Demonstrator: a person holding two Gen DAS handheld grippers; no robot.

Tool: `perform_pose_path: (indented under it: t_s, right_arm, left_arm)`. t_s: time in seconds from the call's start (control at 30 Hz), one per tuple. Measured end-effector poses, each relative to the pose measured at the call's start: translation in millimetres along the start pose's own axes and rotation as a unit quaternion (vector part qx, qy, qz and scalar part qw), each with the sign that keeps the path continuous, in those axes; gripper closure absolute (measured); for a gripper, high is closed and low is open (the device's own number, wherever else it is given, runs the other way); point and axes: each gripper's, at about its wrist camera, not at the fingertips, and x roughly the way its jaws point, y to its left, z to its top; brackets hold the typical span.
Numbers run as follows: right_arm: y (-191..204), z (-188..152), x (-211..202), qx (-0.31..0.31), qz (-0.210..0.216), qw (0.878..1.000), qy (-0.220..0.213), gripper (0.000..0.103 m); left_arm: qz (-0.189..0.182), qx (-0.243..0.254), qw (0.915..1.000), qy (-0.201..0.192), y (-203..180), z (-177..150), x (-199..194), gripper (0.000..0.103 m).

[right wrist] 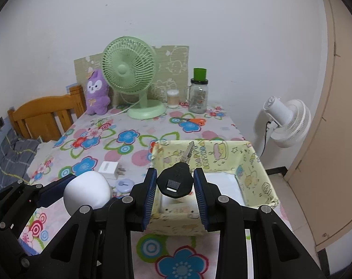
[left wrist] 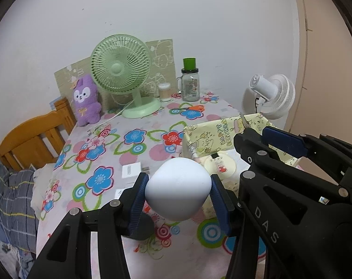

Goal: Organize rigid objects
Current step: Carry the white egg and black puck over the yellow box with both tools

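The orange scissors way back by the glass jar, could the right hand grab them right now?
Probably not yet. The right gripper is already shut on a black car key, so its fingers are full. The orange-handled scissors lie far across the flowered tablecloth, beyond the yellow fabric box.

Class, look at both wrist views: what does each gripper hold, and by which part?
Left gripper: a smooth white egg-shaped object, clamped across its widest sides. Right gripper: a car key, pinched by its black plastic head, metal blade pointing forward.
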Motion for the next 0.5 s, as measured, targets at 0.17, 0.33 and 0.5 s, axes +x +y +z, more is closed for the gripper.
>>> perform_pose_path:
  t_s: [0.17,0.33,0.5]
  right_arm:
    - [-15.0,6.6,4.8,0.003,-0.01,1.0,-0.005,0.067]
    - [-27.1,14.0,12.9,-0.001,-0.016,1.0,-0.008,0.067]
    - [-40.7,20.5,21.7,0.007,-0.014,1.0,-0.005,0.067]
  left_arm:
    - [-0.008,0.001,1.0,-0.004,-11.7,10.3,8.7,0.048]
    - [-0.012,0.003,0.9999,-0.003,-19.5,19.3,19.2,0.048]
    - [-0.018,0.013,0.9997,-0.004,-27.7,30.5,30.8,0.048]
